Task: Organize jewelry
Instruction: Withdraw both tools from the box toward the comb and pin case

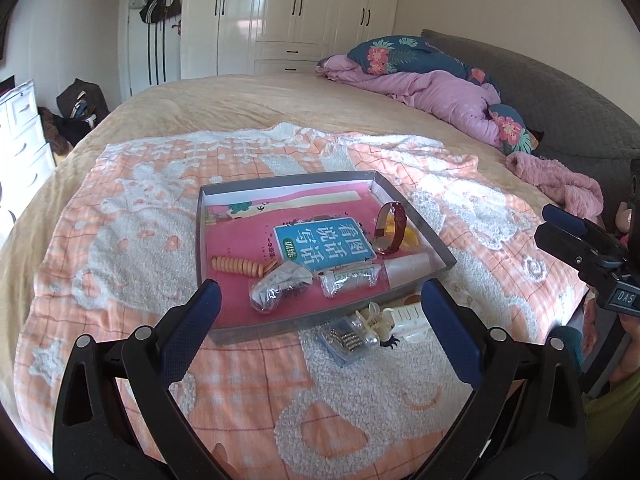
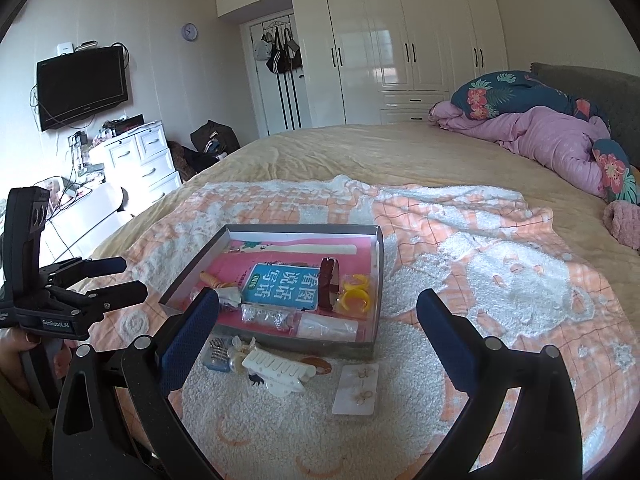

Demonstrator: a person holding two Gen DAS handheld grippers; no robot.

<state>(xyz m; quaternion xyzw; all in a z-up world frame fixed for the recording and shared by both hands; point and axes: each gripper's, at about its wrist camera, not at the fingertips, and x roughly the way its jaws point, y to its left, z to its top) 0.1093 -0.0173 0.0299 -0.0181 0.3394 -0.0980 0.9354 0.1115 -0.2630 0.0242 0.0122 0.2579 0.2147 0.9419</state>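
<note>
A shallow grey tray [image 1: 280,181] [image 2: 378,280] lies on the blanket with a pink and blue book as its floor. In it are a dark red watch [image 1: 390,227] [image 2: 329,284], an orange bead bracelet [image 1: 243,266], yellow rings [image 2: 354,291], two clear bags of jewelry [image 1: 280,289] and a white tube [image 1: 408,266]. On the blanket in front of the tray lie a white hair clip [image 2: 276,372], a small bag of dark beads [image 1: 346,341] [image 2: 218,354] and an earring card [image 2: 357,389]. My left gripper [image 1: 320,320] [image 2: 132,276] hangs open over the tray's near edge. My right gripper [image 2: 318,332] [image 1: 546,222] is open above the loose items.
An orange and white blanket [image 1: 140,240] covers the near part of a tan bed [image 2: 360,152]. Pink bedding and floral pillows [image 1: 440,92] pile up at the grey headboard on the right. White drawers [image 2: 148,160] and a wardrobe [image 2: 400,40] stand beyond the bed.
</note>
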